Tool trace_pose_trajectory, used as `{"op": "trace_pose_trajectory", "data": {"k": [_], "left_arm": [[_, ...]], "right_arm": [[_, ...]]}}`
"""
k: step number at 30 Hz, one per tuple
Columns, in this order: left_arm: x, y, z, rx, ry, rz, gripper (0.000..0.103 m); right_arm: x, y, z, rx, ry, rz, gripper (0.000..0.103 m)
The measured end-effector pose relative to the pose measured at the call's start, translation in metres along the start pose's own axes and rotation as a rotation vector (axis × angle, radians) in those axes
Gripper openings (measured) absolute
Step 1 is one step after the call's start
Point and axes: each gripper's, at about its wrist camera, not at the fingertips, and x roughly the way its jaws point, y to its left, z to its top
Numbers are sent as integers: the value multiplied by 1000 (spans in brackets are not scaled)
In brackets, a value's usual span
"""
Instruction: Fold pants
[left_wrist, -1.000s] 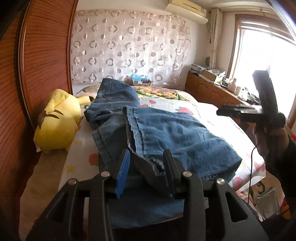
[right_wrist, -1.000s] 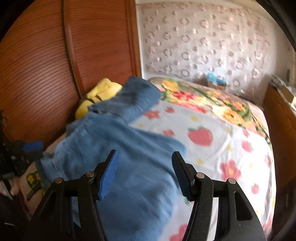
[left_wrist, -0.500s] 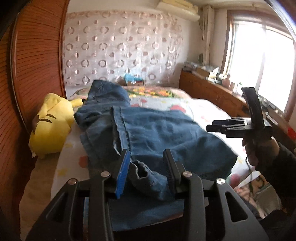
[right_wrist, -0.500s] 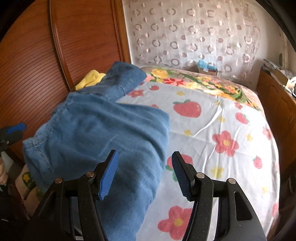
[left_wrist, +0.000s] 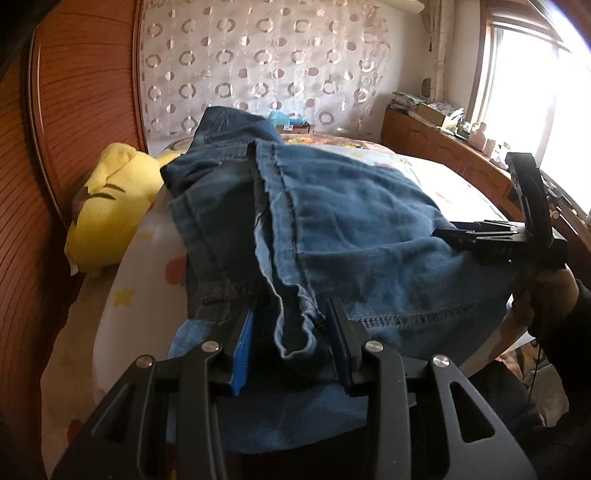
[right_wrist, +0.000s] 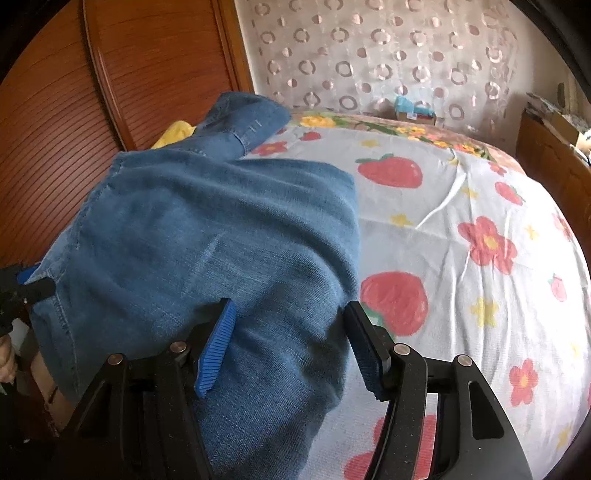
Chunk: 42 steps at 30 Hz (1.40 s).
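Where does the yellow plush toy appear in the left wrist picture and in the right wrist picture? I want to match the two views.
Left wrist view: the yellow plush toy lies at the left, against the wooden headboard, beside the jeans.
Right wrist view: only a small yellow part shows at the upper left, behind the jeans.
Shared landmark: the curtain with circles at the far end of the bed.

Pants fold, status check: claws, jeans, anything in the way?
Left claw shut on jeans hem bunch. Right claw open over the folded edge, nothing gripped. Jeans doubled over on bed. Yellow plush alongside, clear.
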Motion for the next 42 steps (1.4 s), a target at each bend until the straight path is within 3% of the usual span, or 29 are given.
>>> {"op": "trace_pose_trajectory", "data": {"k": [4,6,9,15,18,29,42], "left_arm": [[-1,-2,-5,6,-7,2,33],[-3,-5,-6,14,-11,-15,21],[-8,-7,-4,29,-28,-28,12],[-25,-8,-1,34,-72,-43,7],[-34,-7,1,34,-97,-36,6],[-23,5,-6,-2,-82,-16,6],[-14,5,-12,5,-52,-2,10]], "right_arm": [[3,-2,2,5,11,3,64],[3,-2,1,4,12,1,65],[3,-2,1,3,12,1,65],[3,-2,1,2,14,1,65],[-1,0,3,-12,34,-21,65],[-82,6,10,-16,-53,-3,65],[-42,6,-3,29,24,21,65]]}}
